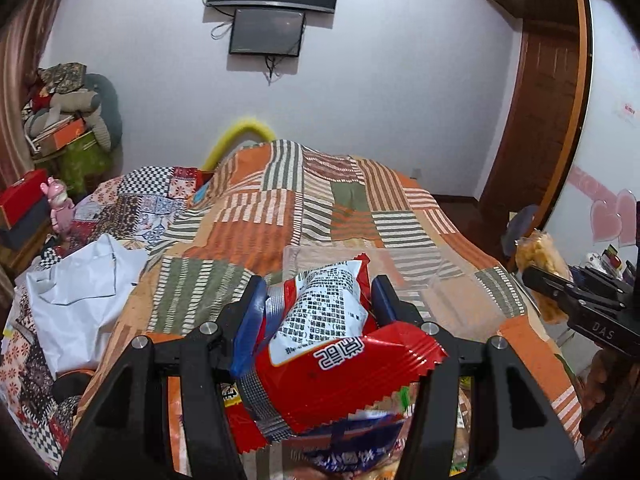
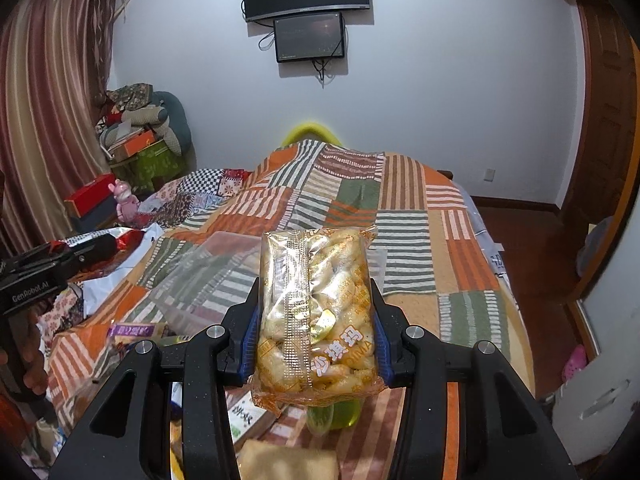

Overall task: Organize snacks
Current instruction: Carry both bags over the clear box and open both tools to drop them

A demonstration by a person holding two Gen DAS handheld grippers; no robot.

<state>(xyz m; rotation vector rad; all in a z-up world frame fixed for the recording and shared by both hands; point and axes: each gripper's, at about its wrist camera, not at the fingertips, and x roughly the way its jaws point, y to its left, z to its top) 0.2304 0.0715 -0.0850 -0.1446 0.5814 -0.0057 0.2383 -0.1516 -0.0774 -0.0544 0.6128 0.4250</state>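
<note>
Both grippers carry snacks above the bed.
Left gripper (image 1: 318, 304) clamps the red packet (image 1: 320, 344), right gripper (image 2: 316, 320) the clear pastry bag (image 2: 318, 312), lifted (likely bound for the clear container (image 1: 400, 268)).

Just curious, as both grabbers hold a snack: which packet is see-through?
The orange-trimmed packet in the right gripper: its pale pastries show through. The left gripper holds an opaque red-and-white packet.

Black claw (image 1: 318, 300), blue pads (image 1: 249, 320), silver screws (image 1: 207, 328)

A bed under an orange, green and white striped patchwork blanket (image 2: 404, 240) carries a clear plastic box (image 1: 404, 268) just ahead of the tool and crumpled white paper (image 1: 80, 292) to its left.
</note>
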